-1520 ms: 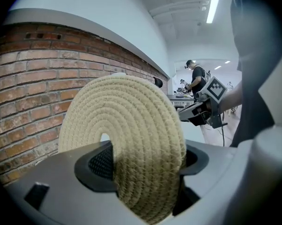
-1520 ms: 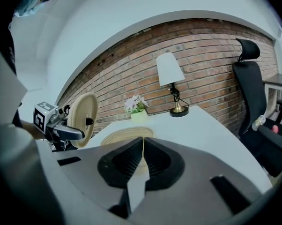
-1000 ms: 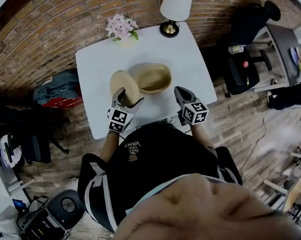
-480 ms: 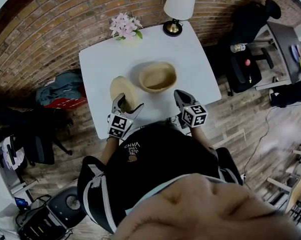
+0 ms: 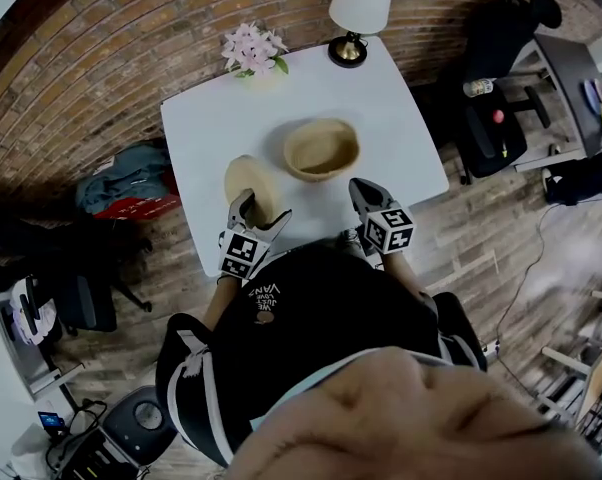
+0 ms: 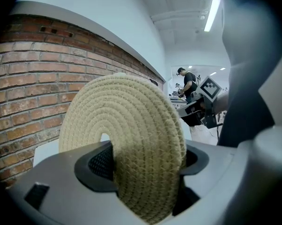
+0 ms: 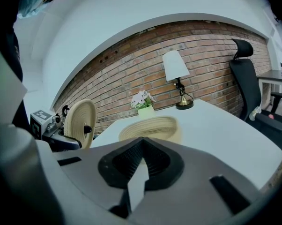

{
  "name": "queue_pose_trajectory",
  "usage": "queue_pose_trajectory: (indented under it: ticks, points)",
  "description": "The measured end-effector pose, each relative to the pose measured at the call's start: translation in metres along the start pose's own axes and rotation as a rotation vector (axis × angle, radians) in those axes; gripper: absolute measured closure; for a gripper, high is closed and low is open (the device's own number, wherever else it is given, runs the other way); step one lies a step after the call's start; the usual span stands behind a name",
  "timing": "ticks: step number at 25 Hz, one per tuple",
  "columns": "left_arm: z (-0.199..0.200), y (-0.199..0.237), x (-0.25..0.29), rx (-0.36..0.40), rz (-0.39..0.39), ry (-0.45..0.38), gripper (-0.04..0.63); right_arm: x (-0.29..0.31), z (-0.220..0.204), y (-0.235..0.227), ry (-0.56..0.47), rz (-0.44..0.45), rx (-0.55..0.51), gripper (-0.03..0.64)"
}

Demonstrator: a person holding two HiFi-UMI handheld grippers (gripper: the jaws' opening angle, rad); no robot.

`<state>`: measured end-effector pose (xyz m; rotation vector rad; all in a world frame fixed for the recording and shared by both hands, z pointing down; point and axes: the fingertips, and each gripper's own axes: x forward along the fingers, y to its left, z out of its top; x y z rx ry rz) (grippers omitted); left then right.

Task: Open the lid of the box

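The box is a round woven basket point(image 5: 322, 149) that stands open in the middle of the white table point(image 5: 211, 118); it also shows in the right gripper view as a basket point(image 7: 152, 126). Its round woven lid point(image 5: 249, 186) is off the basket, held on edge near the table's front left. My left gripper point(image 5: 258, 211) is shut on the lid point(image 6: 131, 144), its rim clamped between the jaws. My right gripper point(image 5: 362, 196) hovers at the table's front edge, right of the basket, shut with nothing between its jaws point(image 7: 140, 165).
A lamp point(image 5: 359, 8) and a small pot of pink flowers point(image 5: 251, 53) stand at the table's far edge. A brick wall runs behind. A black office chair point(image 5: 496, 88) stands to the right, a bag point(image 5: 121, 178) on the floor to the left.
The lid has moved away from the basket toward me and to the left, still in my left gripper. The right gripper has stayed about where it was.
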<state>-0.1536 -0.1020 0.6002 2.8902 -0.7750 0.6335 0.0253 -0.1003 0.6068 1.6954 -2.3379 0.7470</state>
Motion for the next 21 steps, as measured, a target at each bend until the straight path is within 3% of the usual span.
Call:
queue_pose_trajectory:
  ticks: [21]
  points:
    - [0.005, -0.005, 0.010, 0.012, -0.009, -0.016, 0.229, 0.002, 0.002, -0.007, 0.004, -0.006, -0.012, 0.614]
